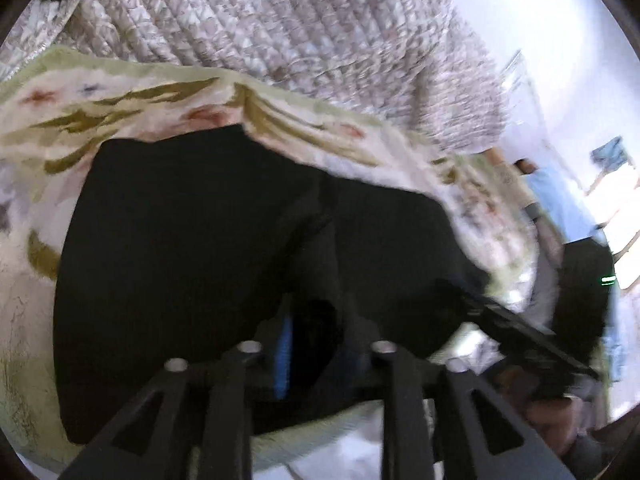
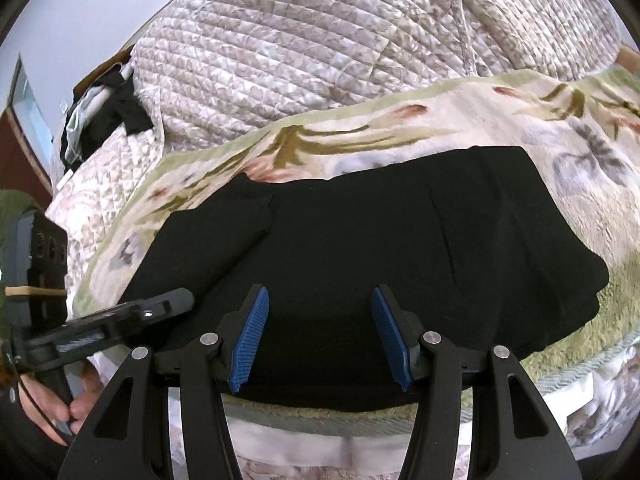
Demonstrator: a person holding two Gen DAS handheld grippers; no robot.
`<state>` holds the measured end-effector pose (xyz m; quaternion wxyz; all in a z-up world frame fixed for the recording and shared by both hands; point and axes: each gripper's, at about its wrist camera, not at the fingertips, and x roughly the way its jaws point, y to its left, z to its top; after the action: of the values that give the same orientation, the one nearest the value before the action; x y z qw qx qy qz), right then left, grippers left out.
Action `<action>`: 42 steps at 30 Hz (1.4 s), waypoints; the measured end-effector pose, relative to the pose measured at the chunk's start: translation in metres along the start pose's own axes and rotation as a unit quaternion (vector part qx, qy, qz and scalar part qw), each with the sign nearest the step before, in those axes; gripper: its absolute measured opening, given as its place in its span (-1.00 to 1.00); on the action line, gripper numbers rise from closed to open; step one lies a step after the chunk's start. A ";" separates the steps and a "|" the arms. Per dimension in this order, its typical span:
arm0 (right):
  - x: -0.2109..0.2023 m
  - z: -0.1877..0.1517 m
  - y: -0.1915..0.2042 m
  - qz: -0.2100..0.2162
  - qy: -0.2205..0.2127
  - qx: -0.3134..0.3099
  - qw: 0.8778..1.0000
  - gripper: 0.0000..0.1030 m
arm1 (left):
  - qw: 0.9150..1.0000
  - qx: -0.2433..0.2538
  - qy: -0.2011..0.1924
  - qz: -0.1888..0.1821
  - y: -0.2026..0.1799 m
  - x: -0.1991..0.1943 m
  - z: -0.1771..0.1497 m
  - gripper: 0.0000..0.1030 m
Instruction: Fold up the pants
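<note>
While our right gripper (image 2: 320,336) hovers over the near edge of the black pants (image 2: 360,240), its blue pads (image 2: 250,344) stand wide apart with nothing pinched between them. Our left gripper (image 1: 316,344) is harder to read: its view is blurred and dark cloth fills the gap between the jaws, so we cannot tell whether it still pinches fabric or hangs free. In the right wrist view its finger (image 2: 132,312) reaches in from the left, low over the left end of the garment.

The pants lie as a broad flat slab across the flowered blanket (image 2: 360,136), a loose flap doubled over at the far left. Beyond the blanket rises the quilted bedspread (image 2: 320,40).

We judge a fold has just been laid. To do the next one well, we should pinch both near corners at matching depth, lift evenly, and carry the edge over so it lands square on the far edge, then smooth that flap.
</note>
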<state>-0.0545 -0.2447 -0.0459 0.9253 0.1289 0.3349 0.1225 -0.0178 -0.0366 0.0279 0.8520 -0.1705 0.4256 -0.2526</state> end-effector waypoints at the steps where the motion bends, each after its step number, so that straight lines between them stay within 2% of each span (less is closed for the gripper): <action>1: 0.000 0.000 0.000 0.004 -0.001 0.003 1.000 0.06 | 1.000 0.004 -0.002 -0.015 -0.001 -0.006 0.000 -0.20; 3: 0.001 0.002 0.001 0.023 -0.002 0.011 1.000 0.06 | 0.999 0.025 -0.014 -0.034 -0.007 -0.020 0.002 -0.17; 5: 0.005 0.005 0.005 0.046 0.003 0.018 0.999 0.06 | 0.999 0.031 -0.032 -0.026 -0.001 -0.035 0.009 -0.13; 7: 0.011 0.007 0.010 0.071 0.015 0.020 0.997 0.06 | 0.998 0.031 -0.048 0.021 0.012 -0.046 0.018 -0.12; 9: 0.020 0.010 0.017 0.097 0.029 0.026 0.995 0.06 | 0.995 0.027 -0.059 0.081 0.029 -0.051 0.026 -0.13; 11: 0.032 0.015 0.023 0.114 0.046 0.027 0.992 0.06 | 0.990 0.016 -0.058 0.126 0.049 -0.053 0.031 -0.13; 14: 0.059 0.025 0.029 0.114 0.075 0.025 0.990 0.06 | 0.986 -0.010 -0.060 0.154 0.074 -0.052 0.031 -0.13; 17: 0.080 0.035 0.031 0.121 0.088 0.027 0.988 0.06 | 0.986 -0.033 -0.053 0.154 0.089 -0.046 0.027 -0.13; 23: 0.111 0.048 0.039 0.132 0.116 0.019 0.984 0.05 | 0.986 -0.037 -0.052 0.154 0.092 -0.042 0.027 -0.13; 24: 0.113 0.050 0.040 0.132 0.117 0.015 0.984 -0.08 | 0.986 -0.039 -0.052 0.154 0.093 -0.042 0.026 -0.13; 25: 0.116 0.051 0.040 0.130 0.119 0.014 0.984 -0.39 | 0.986 -0.040 -0.050 0.152 0.093 -0.042 0.027 -0.13; 26: 0.120 0.050 0.038 0.129 0.122 0.020 0.984 -0.86 | 0.986 -0.040 -0.050 0.152 0.093 -0.040 0.028 -0.13; 28: 0.120 0.048 0.031 0.144 0.123 0.049 0.981 -0.89 | 0.986 -0.038 -0.050 0.154 0.092 -0.039 0.029 -0.13; 33: 0.096 0.045 0.025 0.128 0.084 0.060 0.986 -0.91 | 0.985 -0.023 -0.051 0.161 0.089 -0.037 0.030 -0.13; 35: 0.106 0.040 0.014 0.107 0.100 0.076 0.986 -0.97 | 0.985 -0.024 -0.047 0.162 0.090 -0.035 0.030 -0.13; 37: 0.106 0.040 0.008 0.120 0.098 0.094 0.983 -0.97 | 0.986 -0.022 -0.047 0.160 0.089 -0.035 0.030 -0.13; 39: 0.100 0.043 0.013 0.114 0.088 0.079 0.986 -0.96 | 0.985 -0.014 -0.051 0.162 0.087 -0.037 0.031 -0.13; 42: 0.102 0.042 0.012 0.119 0.100 0.081 0.985 -0.95 | 0.985 -0.014 -0.054 0.164 0.086 -0.039 0.031 -0.13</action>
<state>0.0474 -0.2083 -0.0710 0.8524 0.2296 0.4170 0.2162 0.0126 0.0585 0.0272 0.9011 -0.1235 0.4047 -0.0943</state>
